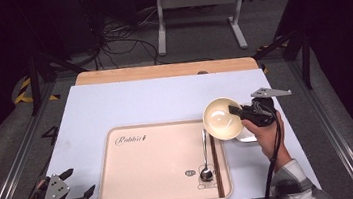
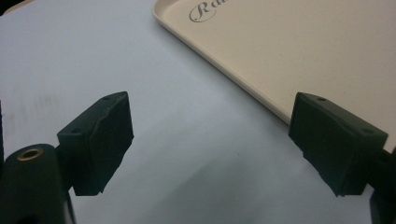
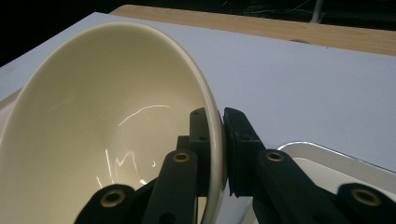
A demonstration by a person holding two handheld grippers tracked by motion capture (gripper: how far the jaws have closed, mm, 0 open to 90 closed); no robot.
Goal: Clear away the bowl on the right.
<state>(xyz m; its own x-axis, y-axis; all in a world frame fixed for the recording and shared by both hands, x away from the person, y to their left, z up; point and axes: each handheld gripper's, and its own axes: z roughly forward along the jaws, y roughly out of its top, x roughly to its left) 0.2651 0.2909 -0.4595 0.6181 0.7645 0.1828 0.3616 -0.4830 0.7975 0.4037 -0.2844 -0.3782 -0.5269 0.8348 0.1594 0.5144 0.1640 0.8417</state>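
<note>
A cream bowl hangs tilted over the tray's right rim, its mouth turned toward the tray. My right gripper is shut on the bowl's rim; in the right gripper view the bowl has its rim pinched at my gripper, one jaw inside and one outside. A metal spoon lies on the beige tray near its right side, bowl end toward me. My left gripper rests at the table's near left corner, open, with bare tabletop between its fingers; the tray's corner lies ahead.
A small white dish sits on the table just right of the tray, under my right hand; its rim shows in the right gripper view. The white tabletop has a wooden strip at its far edge. A table frame and cables stand on the floor beyond.
</note>
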